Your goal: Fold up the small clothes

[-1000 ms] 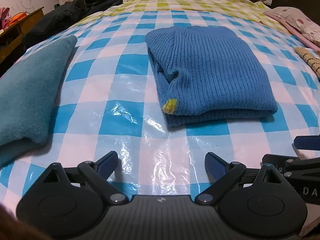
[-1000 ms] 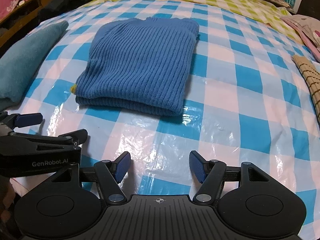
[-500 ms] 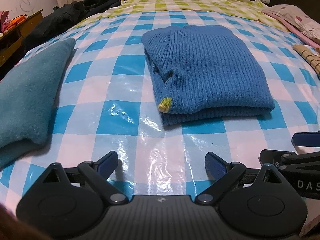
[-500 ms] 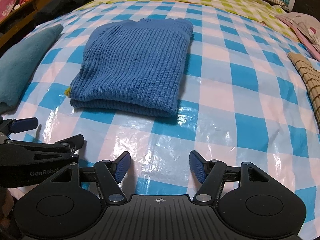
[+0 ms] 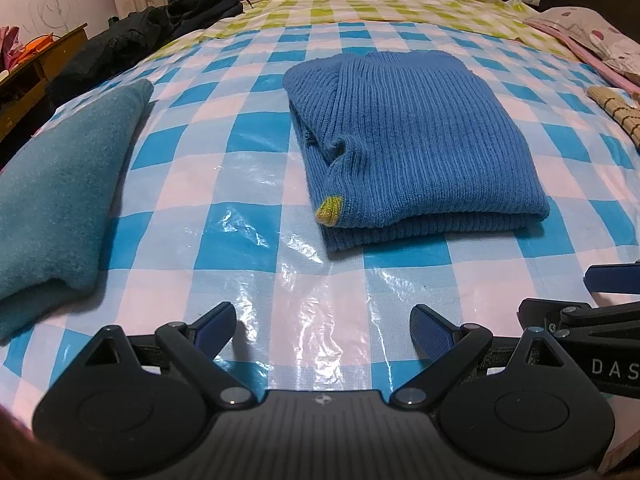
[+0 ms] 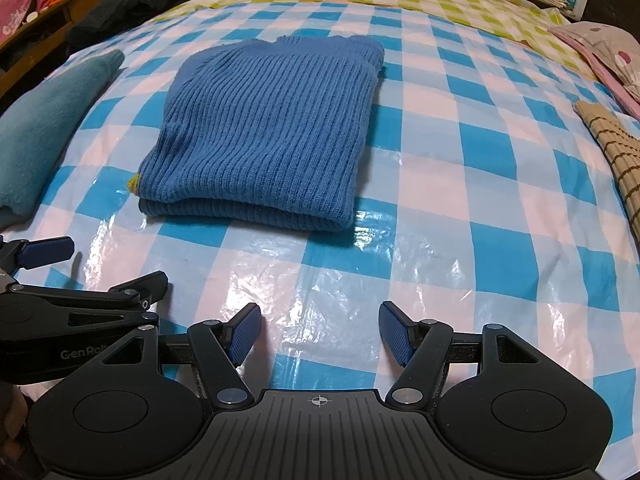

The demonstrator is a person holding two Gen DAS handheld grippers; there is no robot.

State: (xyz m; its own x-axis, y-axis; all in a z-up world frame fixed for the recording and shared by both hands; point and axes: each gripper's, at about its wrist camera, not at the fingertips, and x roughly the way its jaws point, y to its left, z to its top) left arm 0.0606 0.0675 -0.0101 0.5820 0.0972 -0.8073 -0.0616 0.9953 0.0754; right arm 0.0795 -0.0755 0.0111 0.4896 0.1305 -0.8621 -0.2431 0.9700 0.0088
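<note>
The folded blue ribbed knit sweater (image 5: 416, 140) lies on the blue-and-white checkered plastic sheet (image 5: 256, 184), ahead of the empty, spread left gripper (image 5: 322, 326) and right gripper (image 6: 320, 334), so any tidying should lift its edges evenly.

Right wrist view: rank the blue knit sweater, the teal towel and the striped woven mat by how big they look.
1. Blue knit sweater, fully in view, folded.
2. and 3. Teal towel and striped woven mat cannot be ranked: both are cut off by the frame edges, so their full extent is hidden. The towel's visible part looks larger.
</note>
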